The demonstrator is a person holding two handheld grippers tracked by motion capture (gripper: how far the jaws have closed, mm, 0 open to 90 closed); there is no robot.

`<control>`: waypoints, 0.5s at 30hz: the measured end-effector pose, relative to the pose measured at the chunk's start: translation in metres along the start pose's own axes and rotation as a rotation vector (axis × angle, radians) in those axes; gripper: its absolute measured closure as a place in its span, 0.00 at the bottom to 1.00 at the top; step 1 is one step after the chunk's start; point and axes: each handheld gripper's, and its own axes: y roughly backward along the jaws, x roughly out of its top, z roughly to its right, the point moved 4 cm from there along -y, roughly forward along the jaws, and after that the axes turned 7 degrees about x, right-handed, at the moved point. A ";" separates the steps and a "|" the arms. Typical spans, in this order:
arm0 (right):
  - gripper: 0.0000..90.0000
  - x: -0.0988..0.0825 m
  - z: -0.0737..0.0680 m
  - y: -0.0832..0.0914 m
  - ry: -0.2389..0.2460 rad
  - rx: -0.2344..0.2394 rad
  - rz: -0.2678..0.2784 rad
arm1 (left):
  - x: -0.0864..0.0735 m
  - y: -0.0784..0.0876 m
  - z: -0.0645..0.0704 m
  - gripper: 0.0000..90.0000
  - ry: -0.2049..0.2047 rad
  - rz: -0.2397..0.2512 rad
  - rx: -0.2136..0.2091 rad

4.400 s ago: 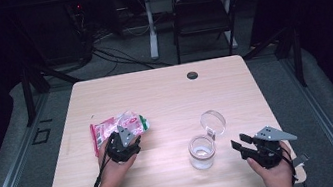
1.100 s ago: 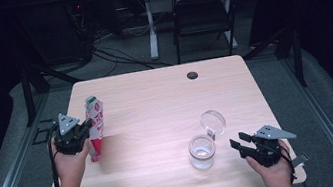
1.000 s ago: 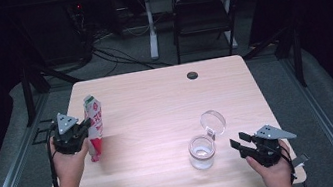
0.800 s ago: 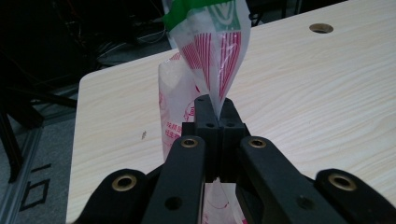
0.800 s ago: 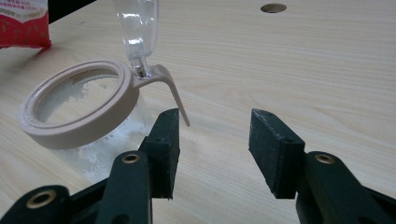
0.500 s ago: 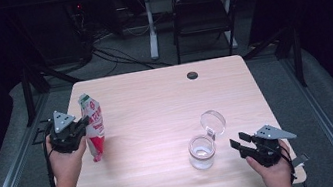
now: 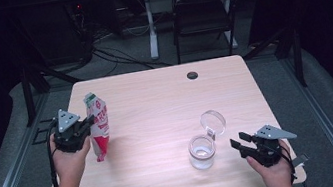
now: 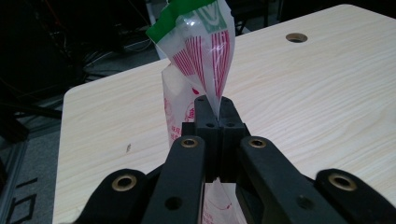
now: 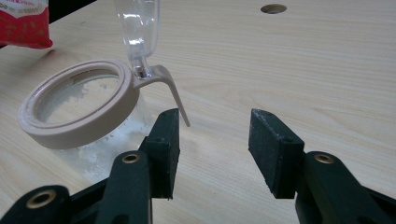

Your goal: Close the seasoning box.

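A red and white plastic pouch (image 7: 98,126) with a green top edge stands upright near the table's left edge. My left gripper (image 7: 89,122) is shut on its side; in the left gripper view the jaws pinch the pouch (image 8: 205,60) below its green top. A clear jar (image 7: 201,151) with a beige rim and its hinged clear lid (image 7: 213,122) flipped open stands at the front right. My right gripper (image 7: 238,144) rests just right of the jar, open. In the right gripper view the jar (image 9: 77,105) sits left of the open gripper (image 9: 215,140), white powder on its inside.
A round cable hole (image 7: 192,75) lies near the table's far edge. A black chair (image 7: 203,17) and a white desk leg (image 7: 149,25) stand behind the table (image 7: 167,108). Dark cables run over the floor at the back left.
The left hand has brought the pouch from the table's middle left to the left edge and stood it upright, drifting slightly left over the last second. The right gripper has stayed put.
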 end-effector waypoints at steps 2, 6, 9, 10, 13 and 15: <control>0.59 0.000 0.000 0.000 0.001 0.000 0.001 | 0.002 0.001 0.004 1.00 -0.005 0.005 -0.009; 0.59 0.000 0.000 0.000 -0.002 -0.001 0.004 | 0.005 0.003 0.013 1.00 -0.021 0.013 -0.029; 0.59 0.000 0.000 0.000 0.001 0.000 -0.002 | 0.006 0.004 0.019 1.00 -0.028 0.016 -0.050; 0.59 0.000 0.000 0.000 0.001 -0.001 -0.001 | 0.007 0.004 0.022 1.00 -0.029 0.021 -0.055; 0.59 0.000 0.000 -0.001 0.000 0.000 -0.001 | 0.008 0.005 0.030 1.00 -0.035 0.027 -0.079; 0.59 0.000 0.000 0.000 0.002 -0.001 -0.002 | 0.009 0.005 0.037 1.00 -0.042 0.029 -0.095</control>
